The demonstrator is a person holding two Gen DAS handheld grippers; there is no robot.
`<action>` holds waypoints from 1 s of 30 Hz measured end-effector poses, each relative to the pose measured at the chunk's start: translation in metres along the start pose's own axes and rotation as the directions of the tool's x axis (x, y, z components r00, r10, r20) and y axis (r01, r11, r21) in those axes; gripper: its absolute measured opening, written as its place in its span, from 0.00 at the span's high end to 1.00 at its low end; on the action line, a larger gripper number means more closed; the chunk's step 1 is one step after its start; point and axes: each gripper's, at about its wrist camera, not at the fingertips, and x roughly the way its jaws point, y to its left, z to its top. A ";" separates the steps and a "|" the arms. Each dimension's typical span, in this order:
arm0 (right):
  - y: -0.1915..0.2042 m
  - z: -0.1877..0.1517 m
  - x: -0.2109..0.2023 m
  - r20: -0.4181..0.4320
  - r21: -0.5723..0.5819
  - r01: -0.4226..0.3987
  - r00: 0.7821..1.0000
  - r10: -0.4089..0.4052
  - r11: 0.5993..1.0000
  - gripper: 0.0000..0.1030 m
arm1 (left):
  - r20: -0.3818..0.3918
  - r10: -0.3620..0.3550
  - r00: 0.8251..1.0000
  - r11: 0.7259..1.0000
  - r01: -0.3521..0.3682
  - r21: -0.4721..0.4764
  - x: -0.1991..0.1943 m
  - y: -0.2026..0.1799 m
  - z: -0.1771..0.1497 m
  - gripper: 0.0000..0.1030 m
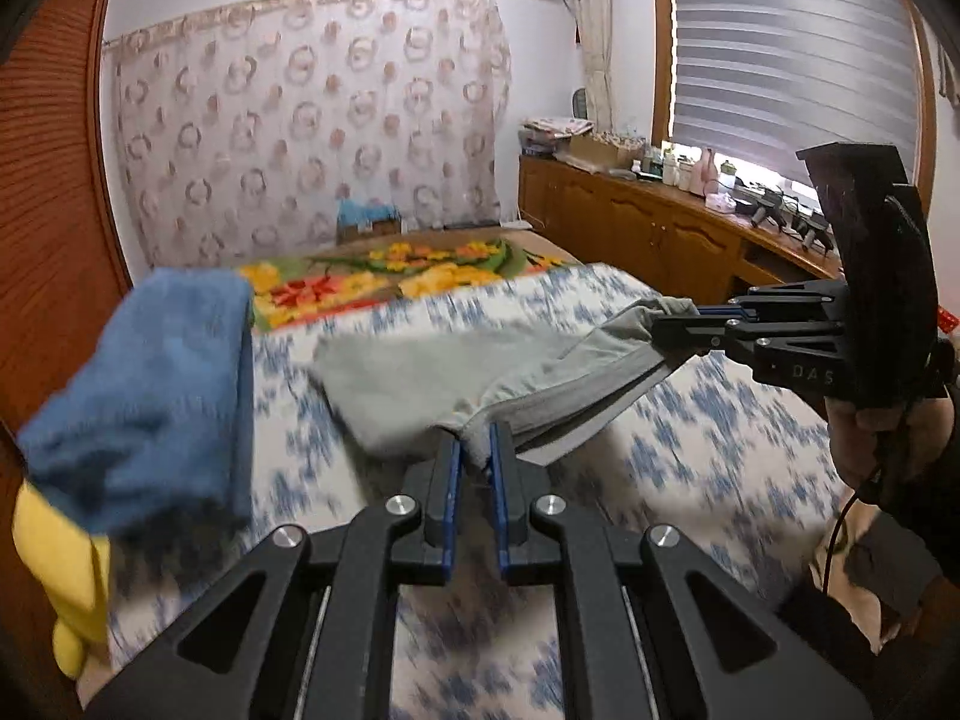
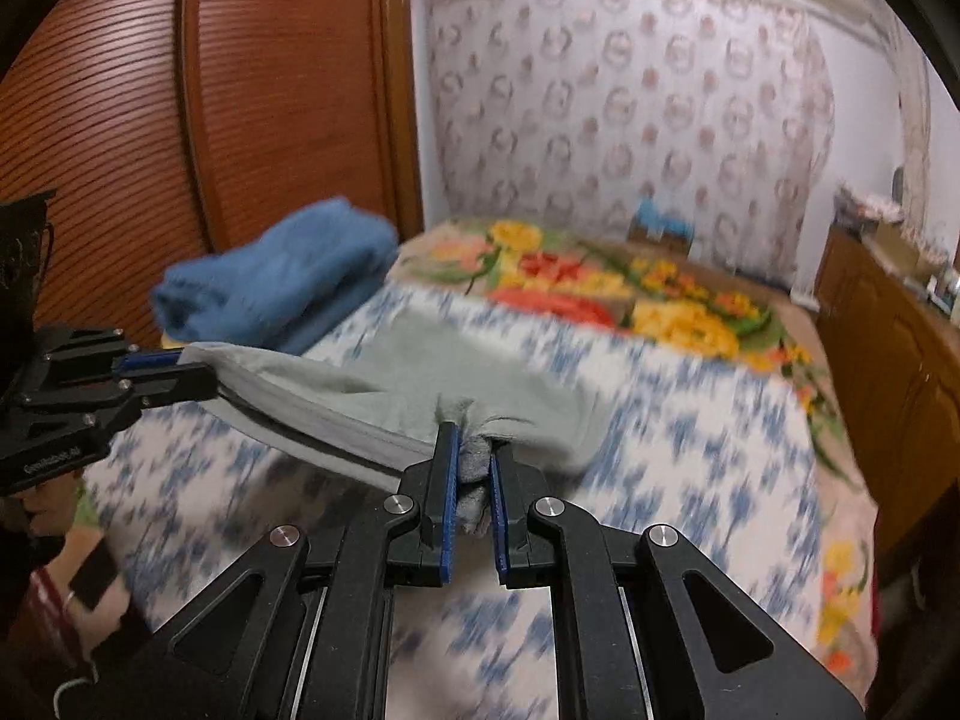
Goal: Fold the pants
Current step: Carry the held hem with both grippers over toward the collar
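- Blue folded towel (image 1: pixel 150 396) sits at the left of the left wrist view, just beside the grey pants (image 1: pixel 420 384); a wide swing of the lifted cloth could drag across it and knock it out of its fold.
- Grey fabric spans the middle of the frame, its far part lying on the blue-patterned bedsheet (image 1: pixel 690 450) while the near edge is lifted and stretched between both tools.
- At lower centre, the left gripper (image 1: pixel 476 450) is nearly closed, pinching a small bunch of one corner; so little cloth sits between the pads that a sharp tug could pull it free.
- At the right edge, the right gripper (image 1: pixel 678 324) is clamped on the other corner, layers hanging beneath it.
- In the right wrist view, that bunch (image 2: pixel 474 474) is wadded between narrow fingers; uneven pulling would likely skew the fold line, and the loose lower layers could sag and crease.
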 end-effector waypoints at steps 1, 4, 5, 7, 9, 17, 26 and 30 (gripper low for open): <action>0.002 -0.006 -0.001 -0.009 0.007 -0.002 1.000 0.003 1.000 0.93 | -0.008 -0.002 1.000 1.000 0.002 -0.001 -0.001 -0.004 -0.006 0.93; 0.009 -0.029 -0.005 -0.042 0.041 -0.025 0.999 0.027 0.999 0.93 | -0.028 -0.015 1.000 1.000 0.014 -0.019 -0.008 -0.016 -0.028 0.93; 0.012 -0.039 -0.005 -0.054 0.055 -0.038 0.998 0.041 0.998 0.93 | -0.038 -0.018 0.999 0.999 0.017 -0.028 -0.008 -0.013 -0.033 0.93; 0.015 -0.052 -0.004 -0.074 0.067 -0.048 0.996 0.053 0.997 0.93 | -0.059 -0.022 0.998 0.999 0.020 -0.042 -0.006 -0.015 -0.046 0.93; 0.020 -0.063 -0.001 -0.091 0.070 -0.043 0.995 0.049 0.997 0.93 | -0.081 -0.021 0.997 0.999 0.017 -0.051 -0.004 -0.019 -0.060 0.93; 0.031 -0.097 0.003 -0.105 0.091 -0.029 0.994 0.038 0.995 0.93 | -0.107 -0.025 0.994 0.995 0.014 -0.098 -0.002 -0.019 -0.082 0.88; 0.022 -0.111 0.011 -0.118 0.114 -0.029 0.992 0.042 0.993 0.91 | -0.101 -0.021 0.995 0.990 0.006 -0.141 0.003 -0.008 -0.085 0.61; 0.026 -0.114 0.010 -0.102 0.094 -0.017 0.994 0.027 0.995 0.87 | -0.114 0.016 0.993 0.986 -0.035 -0.163 0.012 -0.003 -0.088 0.61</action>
